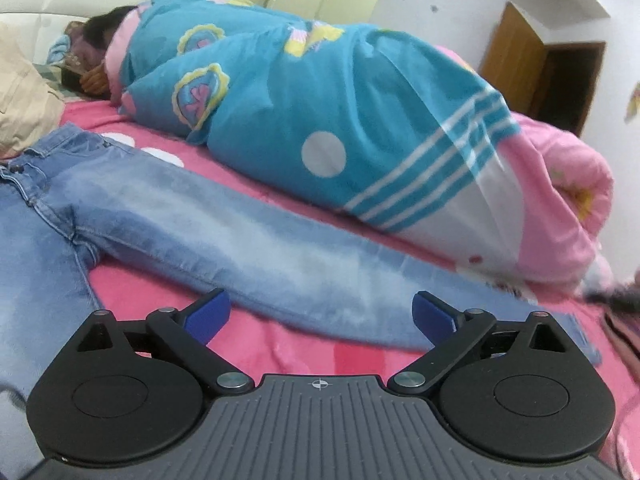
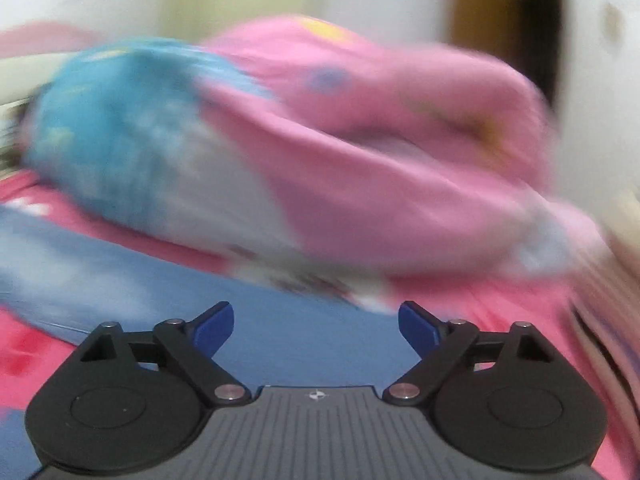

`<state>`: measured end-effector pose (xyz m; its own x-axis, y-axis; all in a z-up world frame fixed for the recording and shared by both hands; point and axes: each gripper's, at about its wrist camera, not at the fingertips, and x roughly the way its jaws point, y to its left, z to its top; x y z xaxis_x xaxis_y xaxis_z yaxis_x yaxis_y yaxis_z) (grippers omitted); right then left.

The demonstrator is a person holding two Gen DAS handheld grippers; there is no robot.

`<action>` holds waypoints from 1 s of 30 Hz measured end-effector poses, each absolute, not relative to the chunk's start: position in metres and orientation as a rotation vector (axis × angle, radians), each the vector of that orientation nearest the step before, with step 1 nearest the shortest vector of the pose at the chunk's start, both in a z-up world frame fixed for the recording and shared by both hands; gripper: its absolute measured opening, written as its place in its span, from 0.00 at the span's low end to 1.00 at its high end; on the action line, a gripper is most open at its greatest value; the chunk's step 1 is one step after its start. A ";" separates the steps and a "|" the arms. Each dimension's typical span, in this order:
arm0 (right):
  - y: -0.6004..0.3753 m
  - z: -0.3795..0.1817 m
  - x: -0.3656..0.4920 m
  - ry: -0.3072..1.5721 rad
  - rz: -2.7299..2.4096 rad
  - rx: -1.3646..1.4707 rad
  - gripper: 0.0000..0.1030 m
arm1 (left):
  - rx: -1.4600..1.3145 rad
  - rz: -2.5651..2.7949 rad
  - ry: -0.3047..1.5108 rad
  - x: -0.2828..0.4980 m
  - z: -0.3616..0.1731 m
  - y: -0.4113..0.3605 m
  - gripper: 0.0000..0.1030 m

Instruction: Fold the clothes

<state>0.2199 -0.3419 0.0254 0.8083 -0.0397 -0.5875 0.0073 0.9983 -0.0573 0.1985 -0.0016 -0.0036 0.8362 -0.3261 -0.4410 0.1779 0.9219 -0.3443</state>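
Blue pads tip the 2 fingers of the left gripper [image 1: 321, 316], which are spread wide with nothing between them, low over the pink bedsheet [image 1: 256, 336] just short of a jeans leg. The right gripper [image 2: 316, 326] is likewise spread and empty, over blue cloth that is probably the same jeans, though its view is too smeared to be sure. The jeans [image 1: 208, 236] lie flat and unfolded on the sheet, waistband at the left wrist view's left edge, legs parted, the far leg running right toward its hem. Denim like this looks fairly heavy and limp yet firm at the seams, so I'd pinch the waistband or hem, not the slack middle. Beyond lies a person [image 1: 100, 28] under a blue and pink quilt [image 1: 320, 92].
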 end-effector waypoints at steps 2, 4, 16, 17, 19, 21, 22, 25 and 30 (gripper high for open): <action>-0.315 0.039 0.233 0.605 0.043 -0.093 0.62 | -0.300 -0.280 0.541 0.195 -0.009 0.003 0.77; -0.297 0.048 0.239 0.597 0.090 -0.119 0.53 | -0.312 -0.280 0.571 0.192 -0.017 0.008 0.71; -0.304 0.047 0.186 0.774 0.100 -0.079 0.36 | -0.292 -0.350 0.557 0.158 -0.026 0.012 0.60; -0.304 0.047 0.181 0.788 0.100 -0.076 0.36 | -0.293 -0.369 0.549 0.151 -0.024 0.011 0.60; -0.305 0.046 0.173 0.818 0.102 -0.069 0.36 | -0.286 -0.400 0.535 0.133 -0.020 0.011 0.60; -0.317 0.053 0.149 0.801 0.078 0.011 0.37 | -0.276 -0.424 0.533 0.112 -0.018 0.008 0.61; -0.322 0.053 0.140 0.795 0.061 0.048 0.38 | -0.269 -0.437 0.540 0.101 -0.019 0.007 0.61; -0.339 0.050 0.110 0.786 0.009 0.151 0.40 | -0.228 -0.481 0.553 0.073 -0.020 0.001 0.62; -0.357 0.034 0.078 0.785 -0.022 0.276 0.49 | -0.137 -0.510 0.547 0.046 -0.020 -0.009 0.63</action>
